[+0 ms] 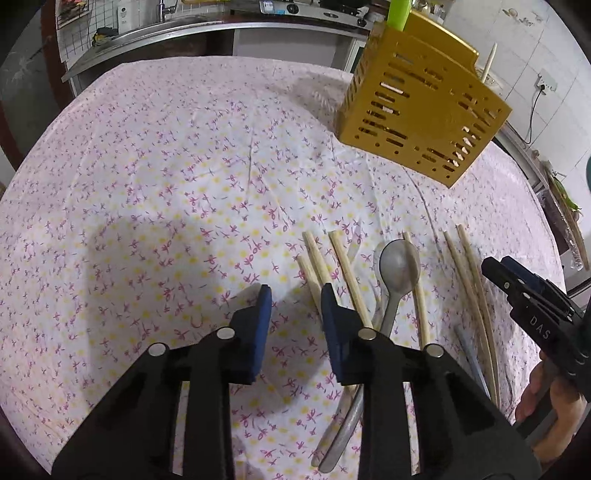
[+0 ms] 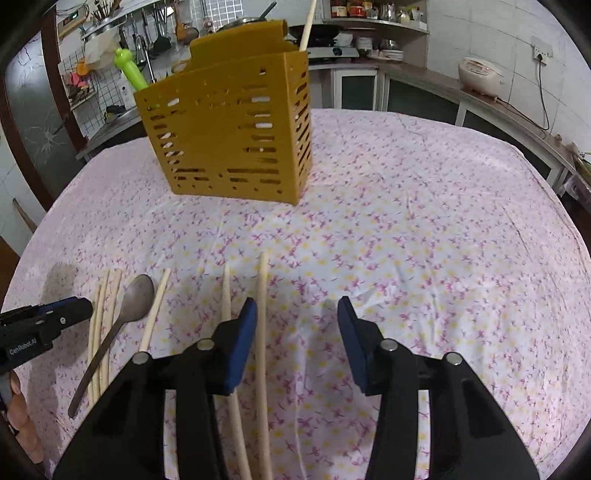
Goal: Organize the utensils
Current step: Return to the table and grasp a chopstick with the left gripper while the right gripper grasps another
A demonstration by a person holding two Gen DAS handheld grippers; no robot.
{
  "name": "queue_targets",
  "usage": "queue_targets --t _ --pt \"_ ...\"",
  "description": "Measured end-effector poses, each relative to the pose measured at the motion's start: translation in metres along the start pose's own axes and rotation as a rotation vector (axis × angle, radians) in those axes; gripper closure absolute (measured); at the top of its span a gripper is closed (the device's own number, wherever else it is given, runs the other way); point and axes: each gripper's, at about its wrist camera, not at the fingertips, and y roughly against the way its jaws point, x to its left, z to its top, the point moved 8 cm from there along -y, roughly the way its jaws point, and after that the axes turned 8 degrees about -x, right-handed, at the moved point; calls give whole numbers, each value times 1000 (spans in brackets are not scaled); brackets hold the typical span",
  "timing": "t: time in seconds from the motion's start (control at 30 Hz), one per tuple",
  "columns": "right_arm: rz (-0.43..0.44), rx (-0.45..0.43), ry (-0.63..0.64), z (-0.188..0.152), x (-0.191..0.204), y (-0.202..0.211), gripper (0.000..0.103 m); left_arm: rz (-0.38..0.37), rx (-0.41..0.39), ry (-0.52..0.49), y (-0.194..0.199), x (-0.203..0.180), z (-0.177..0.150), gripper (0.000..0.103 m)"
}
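Right wrist view: right gripper [image 2: 297, 306] fingers apart, one chopstick [image 2: 263, 332] between them, untouched; centre it, then clamp before lifting toward the yellow holder [image 2: 229, 147].

Left wrist view: the lower ends of three chopsticks [image 1: 320, 263] run under the left gripper [image 1: 295, 299] and are hidden there; the spoon [image 1: 399, 266] handle passes behind the same finger. Of the right gripper [image 1: 532, 306], only part shows before the frame edge. Right wrist view: two chopsticks [image 2: 262, 332] run off the bottom edge. The holder [image 2: 229, 133] conceals the lower parts of the green utensil [image 2: 129, 70] and an upright stick [image 2: 307, 26]. Shelf items are too small to identify.
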Motion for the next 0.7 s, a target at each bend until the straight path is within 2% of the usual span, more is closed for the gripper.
queue_targets --t 0.07,0.23,0.33,0.53,0.7 --pt "8 15 6 -2 1 -4 68 4 -2 -8 -2 -3 1 78" --pt "24 44 17 -6 9 -12 73 14 11 -27 -8 -6 4 81" --pt "1 66 47 -6 13 -18 75 21 22 -54 -13 -10 6 82" --pt "-3 90 51 0 12 -23 92 28 43 -101 -19 -17 10 92" --pt "20 110 14 0 9 -22 96 17 56 -112 -22 -18 14 96"
